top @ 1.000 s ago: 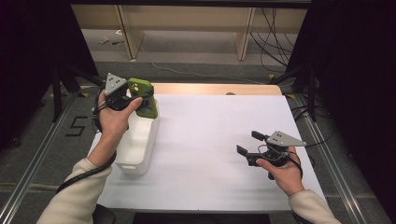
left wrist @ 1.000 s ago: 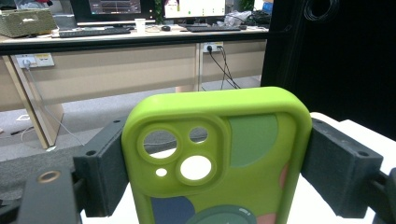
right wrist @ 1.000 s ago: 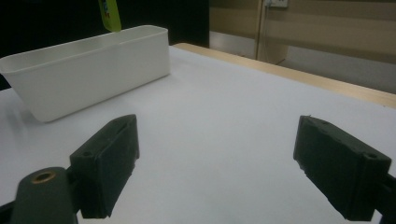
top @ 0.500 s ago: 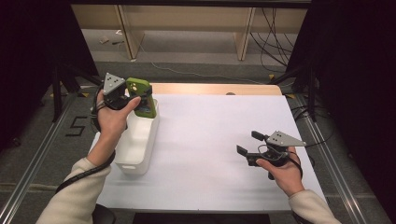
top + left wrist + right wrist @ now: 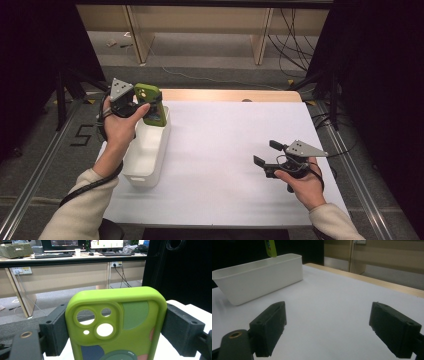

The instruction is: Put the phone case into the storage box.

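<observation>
Both tools: left tool [image 5: 113, 340] clamps phone case [image 5: 117, 325], bottom cut off; right tool [image 5: 327, 332] released, empty.

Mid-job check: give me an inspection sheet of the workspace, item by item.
Surface: white table top, bare around the work; wooden edge strip at the far side.
Job's things: green phone case, held upright over the far end of the white bin; bin sits at the table's left edge.
Clutter: nothing seen on the table.
Grippers: left gripper shut on the case's two sides; right gripper open, nothing between the jaws, low over the table's right side.
Cables: black cable trails along the left forearm; more cables on the floor beyond.
Surroundings: wooden desk legs and grey floor beyond; monitors on a desk in the left gripper view.
</observation>
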A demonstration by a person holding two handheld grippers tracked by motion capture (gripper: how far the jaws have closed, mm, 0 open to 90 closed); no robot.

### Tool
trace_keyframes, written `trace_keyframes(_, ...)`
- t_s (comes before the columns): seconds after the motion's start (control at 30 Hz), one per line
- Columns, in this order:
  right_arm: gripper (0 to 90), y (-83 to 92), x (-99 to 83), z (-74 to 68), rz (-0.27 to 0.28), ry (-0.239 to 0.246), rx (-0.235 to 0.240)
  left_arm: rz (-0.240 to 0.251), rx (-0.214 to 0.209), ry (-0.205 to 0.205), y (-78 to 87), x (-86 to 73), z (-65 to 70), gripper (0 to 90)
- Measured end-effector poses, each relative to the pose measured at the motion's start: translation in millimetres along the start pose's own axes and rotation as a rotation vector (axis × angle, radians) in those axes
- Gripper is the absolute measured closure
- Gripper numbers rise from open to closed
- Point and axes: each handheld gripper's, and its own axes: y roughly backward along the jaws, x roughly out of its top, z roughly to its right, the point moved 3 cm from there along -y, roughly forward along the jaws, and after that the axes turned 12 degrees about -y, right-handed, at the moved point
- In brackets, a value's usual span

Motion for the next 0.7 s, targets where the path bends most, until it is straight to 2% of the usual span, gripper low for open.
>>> trace_keyframes(0.7,15.4,-0.2,-0.6,0.0,-0.007,-0.001,-0.001,-0.008,0.011,0.004,-1.1,-3.2,-5.0,16.2)
